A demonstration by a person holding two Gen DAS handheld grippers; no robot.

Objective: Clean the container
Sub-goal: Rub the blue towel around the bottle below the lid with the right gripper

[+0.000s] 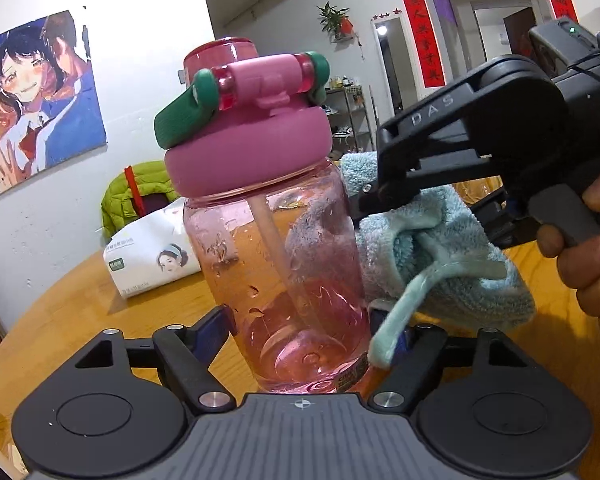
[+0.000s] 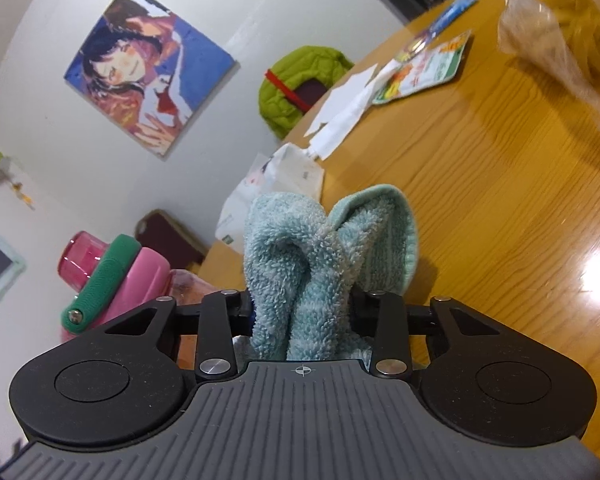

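Note:
A clear pink bottle (image 1: 284, 272) with a pink lid and green strap fills the middle of the left wrist view, held up tilted above the table. My left gripper (image 1: 300, 330) is shut on its lower body. My right gripper (image 1: 364, 200) comes in from the right, shut on a light blue towel (image 1: 432, 256) that presses against the bottle's right side. In the right wrist view the towel (image 2: 320, 264) bunches up between the right gripper's (image 2: 304, 312) fingers, and the bottle's lid (image 2: 116, 276) shows at lower left.
A round wooden table (image 2: 480, 184) lies below. On it are a white tissue pack (image 1: 156, 256), white paper (image 2: 344, 112), a colourful packet (image 2: 424, 68) and a clear bag (image 2: 568, 36) of yellow bands. A green jacket (image 1: 136, 192) hangs beyond the table. A hand (image 1: 588, 256) grips the right tool.

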